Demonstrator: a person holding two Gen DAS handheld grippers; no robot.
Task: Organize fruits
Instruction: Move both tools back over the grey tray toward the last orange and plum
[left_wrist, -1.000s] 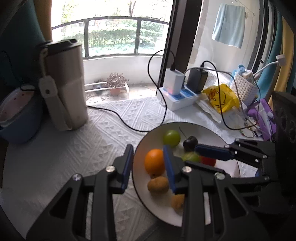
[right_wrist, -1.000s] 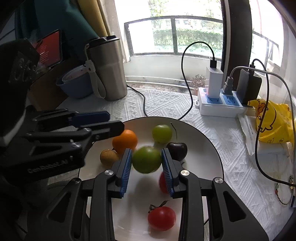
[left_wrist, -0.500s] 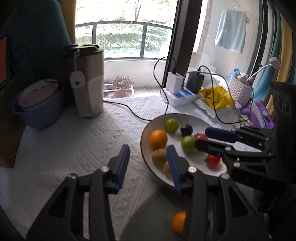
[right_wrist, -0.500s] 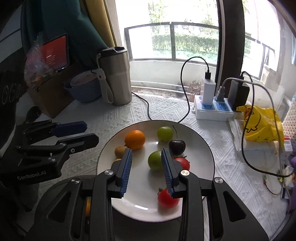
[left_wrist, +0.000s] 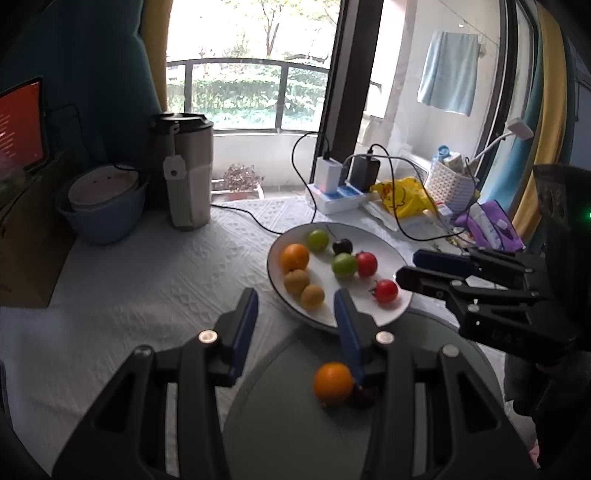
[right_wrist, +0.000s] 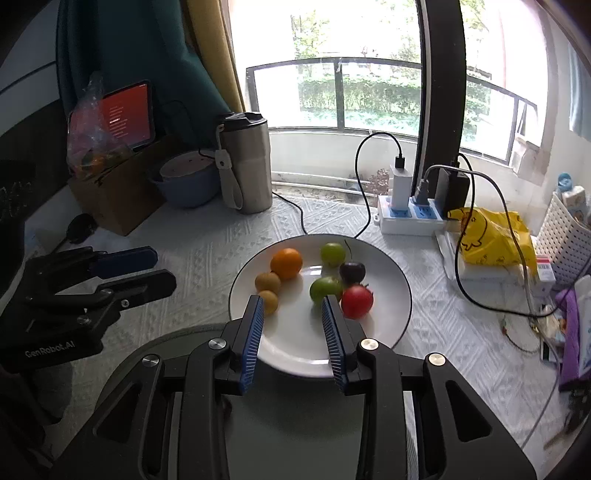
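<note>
the right gripper (right_wrist: 293, 314) hangs with its blue-padded jaws spread apart and nothing between them, just above the near part of a white plate (right_wrist: 395, 314). on the plate lie an orange (right_wrist: 286, 263), two small brown fruits (right_wrist: 267, 282) touching each other, two green fruits, one at the far rim (right_wrist: 332, 253) and one (right_wrist: 324, 288) by the right pad, a dark cherry (right_wrist: 352, 272) and a red tomato (right_wrist: 357, 301). the left gripper (right_wrist: 144, 271) sits at the left, its jaws apart and holding nothing. a grey-green plate (right_wrist: 295, 424) lies under the near fingers. behind stand a steel tumbler (right_wrist: 247, 173), a blue bowl (right_wrist: 186, 190) and a power strip (right_wrist: 410, 218).
</note>
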